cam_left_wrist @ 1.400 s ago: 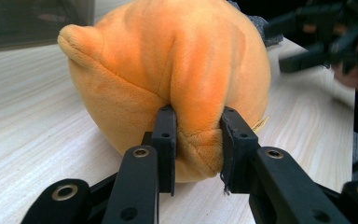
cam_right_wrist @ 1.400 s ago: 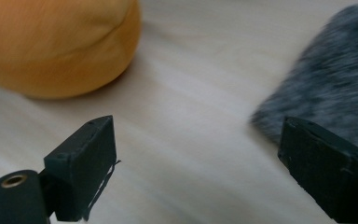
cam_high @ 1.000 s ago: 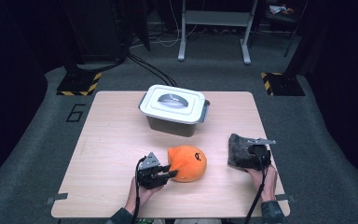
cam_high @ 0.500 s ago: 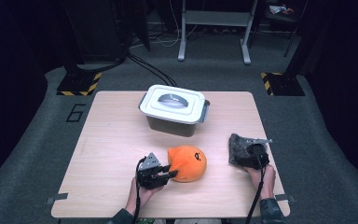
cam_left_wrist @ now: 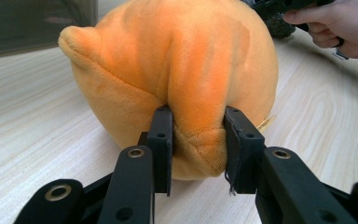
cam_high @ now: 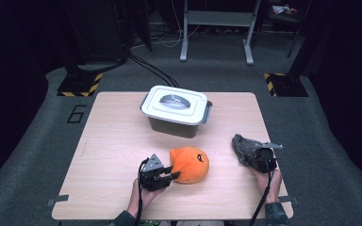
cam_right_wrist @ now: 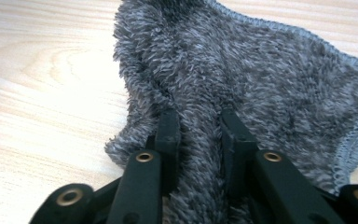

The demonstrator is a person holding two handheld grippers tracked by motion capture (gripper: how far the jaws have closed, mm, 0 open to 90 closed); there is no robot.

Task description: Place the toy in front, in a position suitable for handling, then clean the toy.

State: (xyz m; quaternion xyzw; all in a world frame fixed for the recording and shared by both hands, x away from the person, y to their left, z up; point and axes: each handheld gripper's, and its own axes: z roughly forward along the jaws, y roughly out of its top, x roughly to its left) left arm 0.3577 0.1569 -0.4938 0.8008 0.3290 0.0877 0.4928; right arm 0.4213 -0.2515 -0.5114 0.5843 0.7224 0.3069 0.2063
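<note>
Wooden table (cam_high: 113,155) sits mid-frame in the high view, on grey carpet with dark surroundings and a metal stand at top center.

Orange plush toy (cam_high: 190,164) lies on the table's lower center, just right of the left gripper (cam_high: 170,175). In the left gripper view the plush (cam_left_wrist: 177,79) takes up the upper middle, and the left gripper (cam_left_wrist: 196,144) has both jaws pinching a fold of its orange fabric at the bottom, pads pressed in. Plush rests on the wood.

Grey fuzzy cloth (cam_high: 243,148) lies at lower right of the table, touching the right gripper (cam_high: 257,155), well apart from the plush. In the right gripper view the cloth (cam_right_wrist: 270,88) spreads across upper and right frame, stitched hem at the right edge; the right gripper (cam_right_wrist: 199,135) has just been closing and now clamps a bunched ridge of the pile between its jaws.

White lidded box (cam_high: 175,109) with grey side latches stands at upper center of the table, behind the plush, apart from both grippers. Person's hands and forearms enter from the bottom edge. Black-yellow hazard tape marks the floor at both sides beyond the table.
</note>
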